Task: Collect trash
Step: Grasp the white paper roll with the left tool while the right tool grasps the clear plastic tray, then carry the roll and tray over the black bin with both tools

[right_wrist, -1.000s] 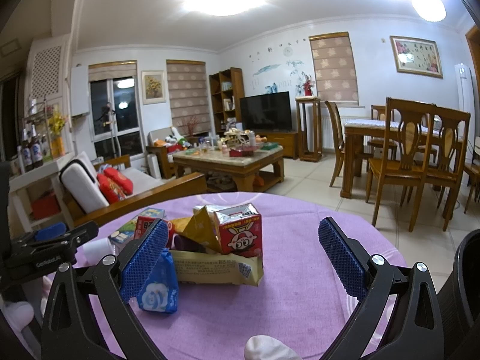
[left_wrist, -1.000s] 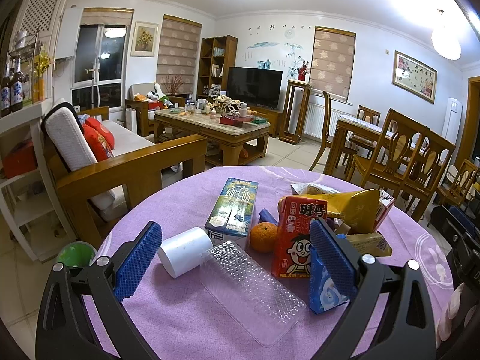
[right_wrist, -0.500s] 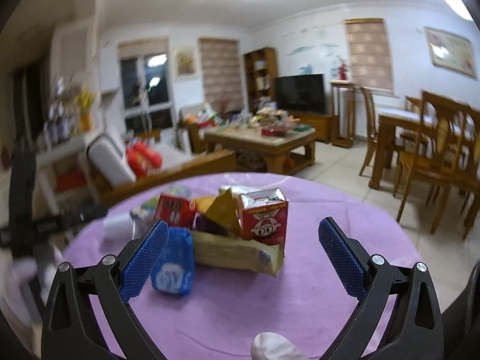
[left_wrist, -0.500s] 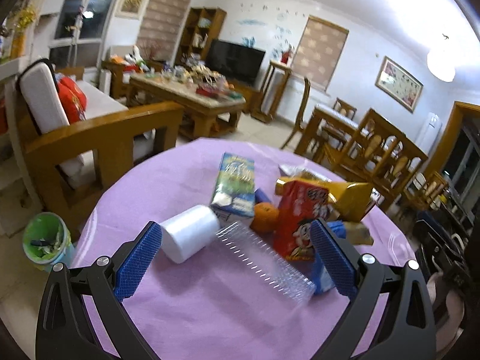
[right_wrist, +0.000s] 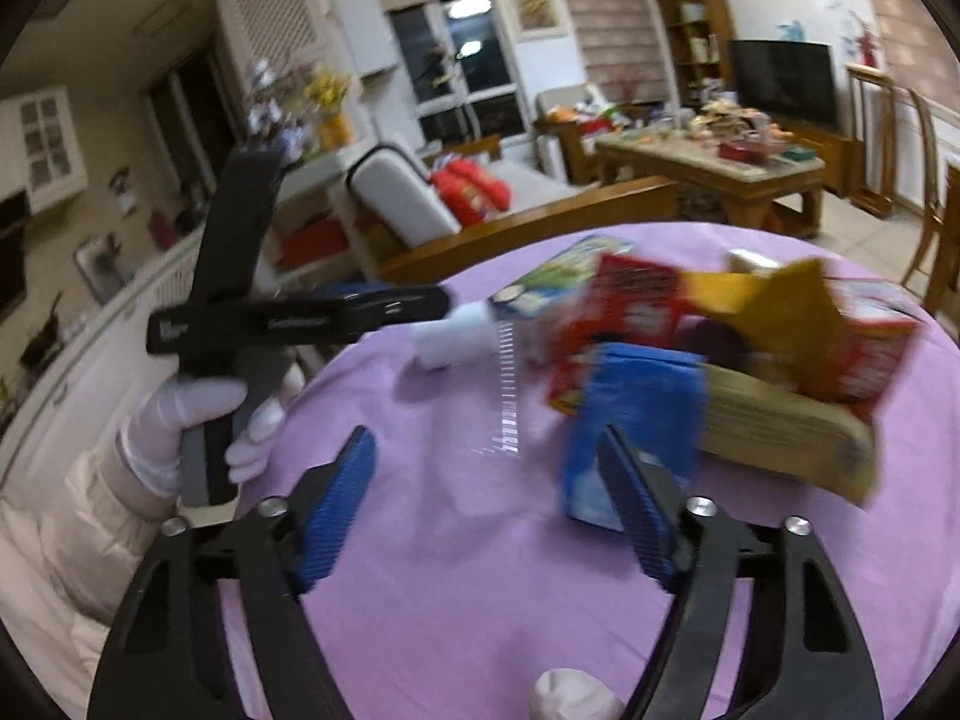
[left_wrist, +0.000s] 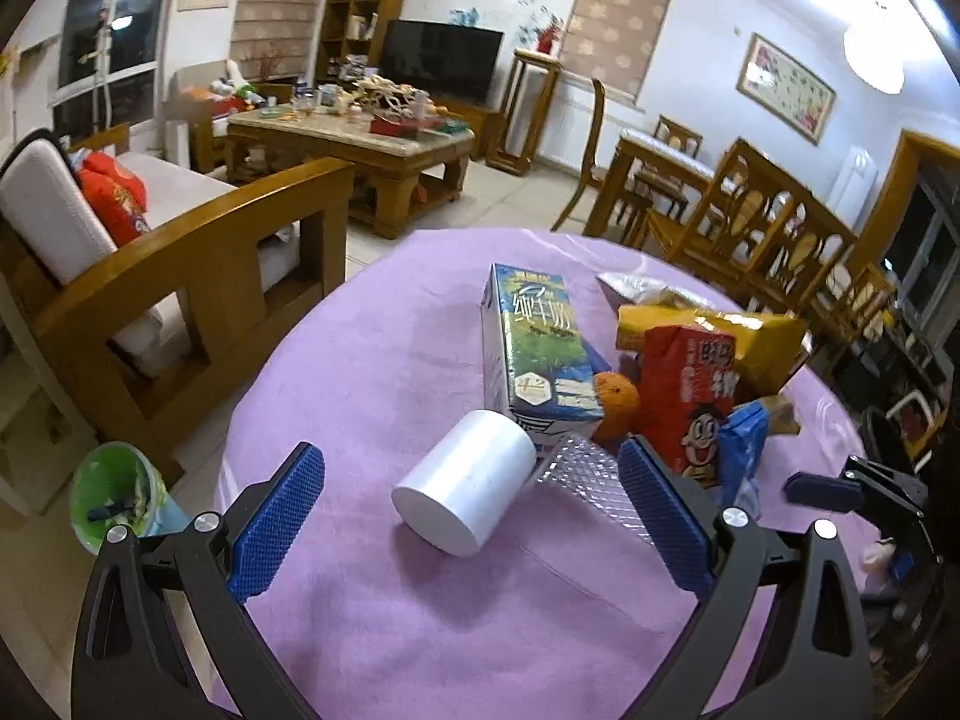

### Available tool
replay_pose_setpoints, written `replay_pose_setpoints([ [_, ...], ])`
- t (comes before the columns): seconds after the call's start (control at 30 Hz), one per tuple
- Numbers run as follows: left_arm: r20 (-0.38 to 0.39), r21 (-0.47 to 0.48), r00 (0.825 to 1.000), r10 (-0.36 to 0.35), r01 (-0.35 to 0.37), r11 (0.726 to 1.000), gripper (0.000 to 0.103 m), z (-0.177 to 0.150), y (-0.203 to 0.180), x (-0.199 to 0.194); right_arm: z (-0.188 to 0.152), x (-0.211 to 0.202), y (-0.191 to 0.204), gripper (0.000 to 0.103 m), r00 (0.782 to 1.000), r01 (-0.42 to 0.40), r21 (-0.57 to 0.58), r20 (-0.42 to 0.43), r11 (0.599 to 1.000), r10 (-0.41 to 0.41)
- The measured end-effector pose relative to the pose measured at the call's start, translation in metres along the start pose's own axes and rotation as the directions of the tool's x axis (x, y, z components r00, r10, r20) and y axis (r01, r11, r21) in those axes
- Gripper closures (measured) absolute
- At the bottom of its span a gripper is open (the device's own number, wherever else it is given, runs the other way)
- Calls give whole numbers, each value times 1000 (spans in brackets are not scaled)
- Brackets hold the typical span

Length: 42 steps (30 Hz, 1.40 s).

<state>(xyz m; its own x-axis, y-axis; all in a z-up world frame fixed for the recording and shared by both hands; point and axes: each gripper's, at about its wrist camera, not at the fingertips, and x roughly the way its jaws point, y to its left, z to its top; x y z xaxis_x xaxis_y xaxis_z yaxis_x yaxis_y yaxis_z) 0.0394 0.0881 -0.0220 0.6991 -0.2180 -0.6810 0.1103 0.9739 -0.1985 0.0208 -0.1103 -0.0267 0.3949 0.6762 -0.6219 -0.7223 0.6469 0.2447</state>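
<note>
Trash lies on a round table with a purple cloth (left_wrist: 390, 360). A white cylinder (left_wrist: 465, 498) lies on its side between the open fingers of my left gripper (left_wrist: 474, 516), a little ahead of the tips. Behind it are a clear plastic tray (left_wrist: 588, 480), a green and blue milk carton (left_wrist: 534, 342), an orange (left_wrist: 615, 405), a red drink carton (left_wrist: 690, 396), a yellow bag (left_wrist: 720, 330) and a blue packet (left_wrist: 741, 456). My right gripper (right_wrist: 486, 510) is open and empty, close to the blue packet (right_wrist: 630, 420); the clear tray (right_wrist: 504, 402) lies ahead of it. That view is blurred.
A green trash bin (left_wrist: 117, 492) stands on the floor left of the table. A wooden armchair (left_wrist: 180, 276) is beyond it. Dining chairs (left_wrist: 780, 252) stand to the right. The left gripper's body (right_wrist: 288, 318) and a gloved hand (right_wrist: 198, 426) show in the right wrist view.
My left gripper has swung left and down, so the white cylinder now sits between its fingers. My right gripper has swung left toward the blue packet and its fingers have come closer together.
</note>
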Motion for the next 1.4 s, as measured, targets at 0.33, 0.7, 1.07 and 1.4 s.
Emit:
replay_pose_setpoints([
  [0.33, -75, -5, 994, -79, 79, 997, 33, -4, 15, 14, 12, 76, 35, 58, 982, 97, -45, -157, 994, -103],
  [0.7, -90, -52, 984, -154, 150, 987, 39, -6, 16, 14, 2, 64, 30, 64, 980, 109, 6, -167, 994, -106],
  [1.07, -165, 69, 986, -21, 33, 997, 64, -11, -6, 29, -20, 6, 2, 65, 987, 119, 96, -115, 988, -108],
  [1.4, -60, 47, 996, -67, 70, 996, 64, -15, -21, -4, -46, -49, -7, 65, 997, 74, 152, -25, 986, -71],
])
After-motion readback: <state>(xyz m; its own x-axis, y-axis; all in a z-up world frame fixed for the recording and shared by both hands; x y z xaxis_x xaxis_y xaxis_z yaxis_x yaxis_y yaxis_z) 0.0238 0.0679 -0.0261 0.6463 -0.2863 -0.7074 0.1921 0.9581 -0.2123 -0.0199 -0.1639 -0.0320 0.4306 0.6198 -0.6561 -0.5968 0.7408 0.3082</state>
